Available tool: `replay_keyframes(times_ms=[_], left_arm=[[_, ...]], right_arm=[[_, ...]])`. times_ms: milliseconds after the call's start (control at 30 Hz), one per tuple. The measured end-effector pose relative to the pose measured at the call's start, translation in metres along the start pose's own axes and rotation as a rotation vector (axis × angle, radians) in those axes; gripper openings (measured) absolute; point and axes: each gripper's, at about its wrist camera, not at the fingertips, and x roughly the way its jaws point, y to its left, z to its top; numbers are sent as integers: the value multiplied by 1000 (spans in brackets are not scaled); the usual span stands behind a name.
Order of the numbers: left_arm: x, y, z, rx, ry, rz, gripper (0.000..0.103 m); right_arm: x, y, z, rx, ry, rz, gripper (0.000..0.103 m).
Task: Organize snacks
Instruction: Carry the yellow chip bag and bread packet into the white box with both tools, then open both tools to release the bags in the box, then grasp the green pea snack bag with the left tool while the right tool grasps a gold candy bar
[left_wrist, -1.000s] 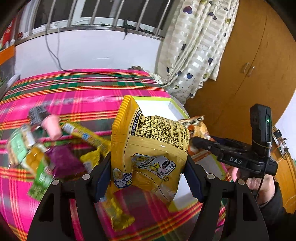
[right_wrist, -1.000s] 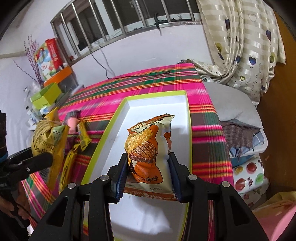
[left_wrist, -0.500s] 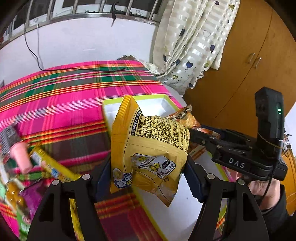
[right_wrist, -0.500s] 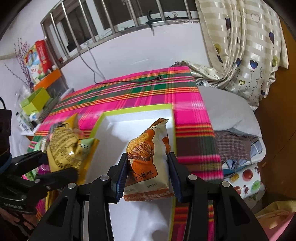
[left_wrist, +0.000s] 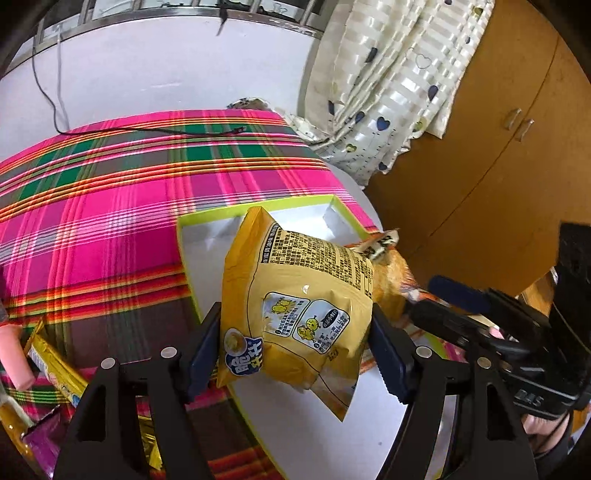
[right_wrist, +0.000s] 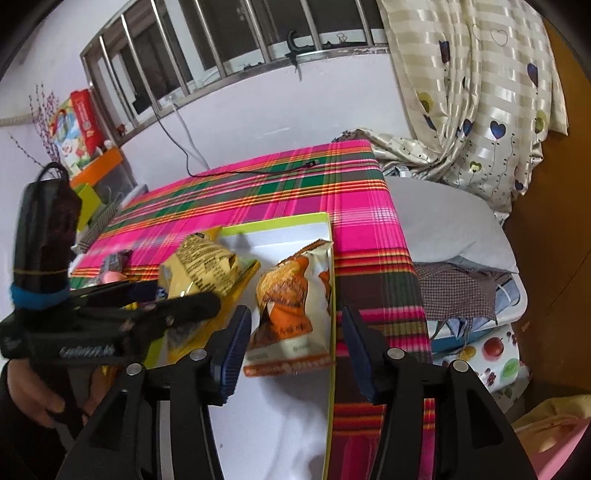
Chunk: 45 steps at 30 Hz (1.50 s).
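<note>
Currently, at the far left of the left wrist view, loose snacks (left_wrist: 44, 363) lie on the plaid-covered bench (left_wrist: 110, 206), outside the tray; they are not yet sorted.

Left gripper (left_wrist: 295, 347): the jaws pinch the yellow snack bag (left_wrist: 295, 314) at both sides. The bag hangs over the near left part of the white tray (left_wrist: 207, 236), and its lower corner dangles free below the jaws. Risk: if the jaws spread while the bag overhangs the tray's left rim, the bag probably tips out onto the bench. Risk: the bag is puffed and its foil looks slick, so a light pinch may let it slide down.

Centre: the yellow snack bag and the orange snack bag (right_wrist: 291, 295) sit close together in the tray. Moving the yellow bag further right may knock the orange one over or push it across the right rim.

Right gripper (right_wrist: 291, 341): the jaws have just been opening and now stand spread, with the orange snack bag between them but clear of both pads. The bag stands in the tray against its right rim, leaning slightly. Risk: pulling the right gripper back carelessly may catch the bag's lower seam on a pad and drag it out. Risk: the two grippers are near each other, so crossing paths may cause a collision.
</note>
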Motion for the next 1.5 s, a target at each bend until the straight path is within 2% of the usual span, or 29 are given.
replay_keyframes(times_ms=[100, 400, 533, 667, 867, 1167, 1500], left_arm=[[-5, 0, -3, -8, -11, -9, 75], [-2, -9, 1, 48, -11, 35, 77], [-6, -11, -1, 71, -26, 42, 77], [-13, -18, 0, 122, -60, 75, 77], [-41, -22, -4, 123, -130, 71, 77], [-92, -20, -51, 67, -161, 83, 77], [-148, 1, -117, 6, -210, 182, 77]], right_arm=[[-5, 1, -8, 5, -5, -29, 36], [-26, 9, -28, 17, -26, -5, 36], [-27, 17, -33, -13, 0, -3, 42], [-26, 23, -37, -27, 7, 6, 44], [-33, 29, -40, -31, 2, 11, 44], [-58, 53, -58, -53, -3, 41, 44], [-86, 86, -82, -89, -11, 93, 44]])
